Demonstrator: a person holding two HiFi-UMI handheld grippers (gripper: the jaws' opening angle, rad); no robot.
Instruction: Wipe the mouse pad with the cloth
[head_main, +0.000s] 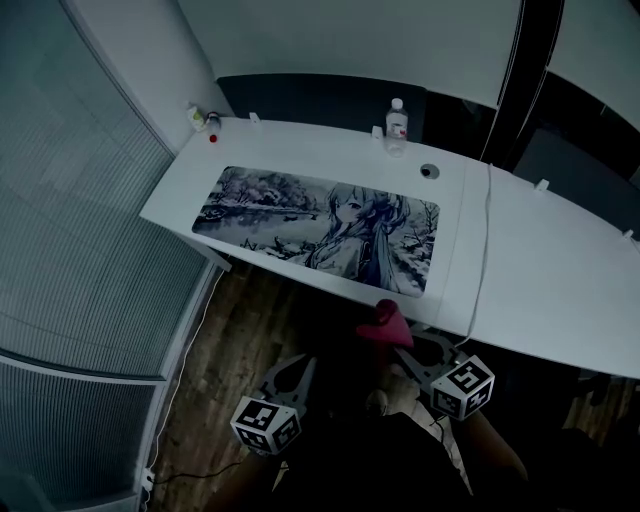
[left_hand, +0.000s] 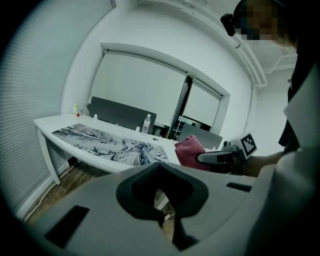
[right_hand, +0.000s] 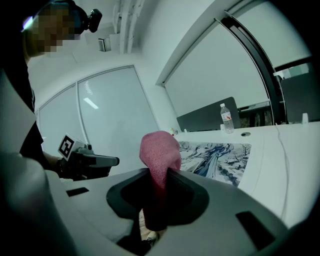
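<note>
Two grippers close in, one cloth gripped, one pad ahead.
The right gripper's (head_main: 393, 337) fingers are clamped on the single pink cloth (right_hand: 159, 152), its bunched end poking up past the fingertips. The left gripper's (head_main: 303, 365) fingers are pressed together, empty. Beyond both sets of fingertips the one mouse pad (head_main: 320, 228) lies flat, long axis along the bench (head_main: 560, 270) edge. Only the head view shows the whole pad, and only the right gripper view shows the clamp.

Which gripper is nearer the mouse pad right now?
Right. The right gripper, clamping the pink cloth, sits just before the mouse pad; the left gripper is farther back.
</note>
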